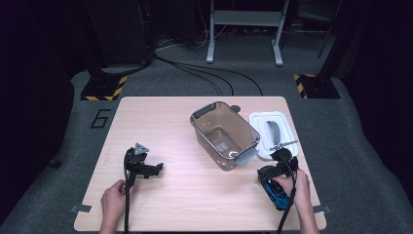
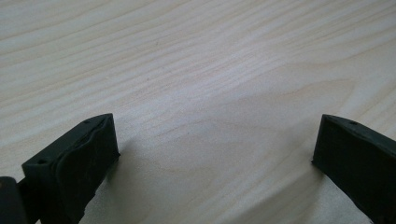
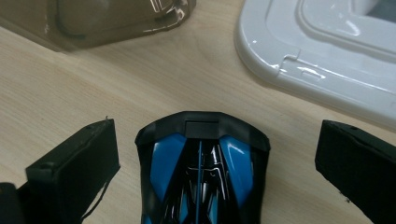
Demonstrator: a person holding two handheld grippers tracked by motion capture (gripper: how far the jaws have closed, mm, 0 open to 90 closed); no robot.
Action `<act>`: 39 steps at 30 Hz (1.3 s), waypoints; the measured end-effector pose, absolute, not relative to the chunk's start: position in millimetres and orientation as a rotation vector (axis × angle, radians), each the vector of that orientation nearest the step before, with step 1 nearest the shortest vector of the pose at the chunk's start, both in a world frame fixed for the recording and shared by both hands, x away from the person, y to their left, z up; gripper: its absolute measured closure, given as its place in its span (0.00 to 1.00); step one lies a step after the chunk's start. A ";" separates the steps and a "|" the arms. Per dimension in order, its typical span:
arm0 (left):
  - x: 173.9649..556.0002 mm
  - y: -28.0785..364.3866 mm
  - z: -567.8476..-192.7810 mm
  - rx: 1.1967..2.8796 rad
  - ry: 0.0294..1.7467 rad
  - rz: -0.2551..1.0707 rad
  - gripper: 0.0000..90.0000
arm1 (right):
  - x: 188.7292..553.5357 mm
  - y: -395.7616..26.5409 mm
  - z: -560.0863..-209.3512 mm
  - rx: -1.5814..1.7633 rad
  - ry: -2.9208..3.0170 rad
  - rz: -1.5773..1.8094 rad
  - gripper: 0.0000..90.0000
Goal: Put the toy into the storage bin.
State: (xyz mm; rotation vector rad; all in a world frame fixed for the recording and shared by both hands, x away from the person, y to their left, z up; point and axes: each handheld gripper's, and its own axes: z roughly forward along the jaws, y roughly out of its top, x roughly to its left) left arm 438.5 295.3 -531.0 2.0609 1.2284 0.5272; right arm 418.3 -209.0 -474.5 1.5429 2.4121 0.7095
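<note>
A blue and black toy car (image 1: pixel 273 189) (image 3: pixel 203 172) lies near the table's front right corner, its nose towards the container. My right gripper (image 1: pixel 275 170) (image 3: pixel 217 149) stands open around it, one jaw on each side with a gap of bare wood between each pad and the car. At the front left my left gripper (image 1: pixel 155 169) (image 2: pixel 215 149) rests low over the wooden table (image 1: pixel 195 200) (image 2: pixel 196 70), open with nothing between its jaws. A hand holds each gripper from the near edge.
A clear brownish plastic container (image 1: pixel 243 134) (image 3: pixel 93 23) stands empty at the table's middle right. Its white lid (image 1: pixel 260 122) (image 3: pixel 327 51) with a grey flap lies flat just right of it, close ahead of the car. Beyond the table, cables cross the floor.
</note>
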 end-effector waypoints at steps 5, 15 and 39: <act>438.5 295.3 -531.0 2.061 1.228 0.528 0.00 | 420.6 -202.5 -482.7 1.554 2.428 0.682 0.00; 438.5 295.3 -531.0 2.061 1.229 0.528 0.00 | 421.4 -199.9 -488.7 1.564 2.424 0.659 0.17; 438.5 295.4 -531.0 2.061 1.228 0.528 0.00 | 411.8 -203.7 -476.6 1.535 2.382 0.731 0.27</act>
